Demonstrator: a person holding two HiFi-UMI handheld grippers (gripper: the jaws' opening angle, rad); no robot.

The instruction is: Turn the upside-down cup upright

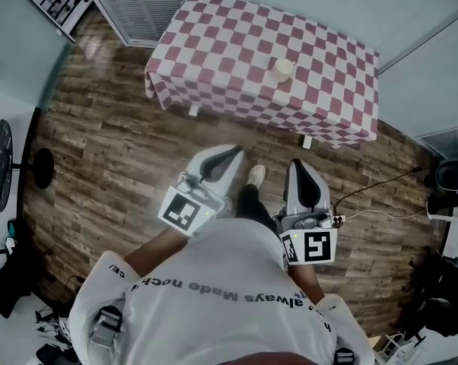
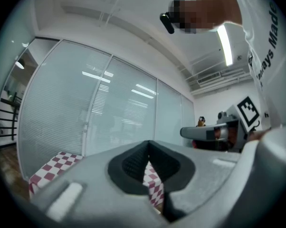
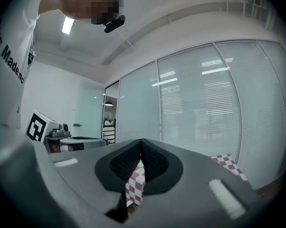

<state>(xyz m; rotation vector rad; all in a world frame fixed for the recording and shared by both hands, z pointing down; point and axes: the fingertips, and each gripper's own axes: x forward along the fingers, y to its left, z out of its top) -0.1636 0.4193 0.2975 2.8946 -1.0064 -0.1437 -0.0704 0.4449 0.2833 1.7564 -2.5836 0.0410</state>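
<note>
**Cup point(image 1: 284, 68) well ahead of two closed grippers**

Reach is the whole question here. The small pale cream cup stands alone on the table point(image 1: 214, 44) draped in a red-and-white checked cloth, in the upper middle of the head view. It sits toward the table's near edge and right of its centre. From this height its cylinder axis looks vertical; whether the mouth faces down cannot be told.

The person stands on the brown wood-plank floor point(image 1: 100, 150) below the table in the frame, well apart from it, with both tools held level at the waist. The left gripper point(image 1: 235, 150) has its jaws pressed together with nothing between them, and so has the right gripper point(image 1: 296, 163); each gripper view shows only checked cloth beyond the meeting pads.

The cup lies almost straight up the frame from the right gripper, nearly on the line its body points along. The left gripper angles toward the upper right, also roughly at the cup. Neither tip is clearly nearer, though the right one looks better aligned. Either would need to open before closing round the cup's wall.
</note>
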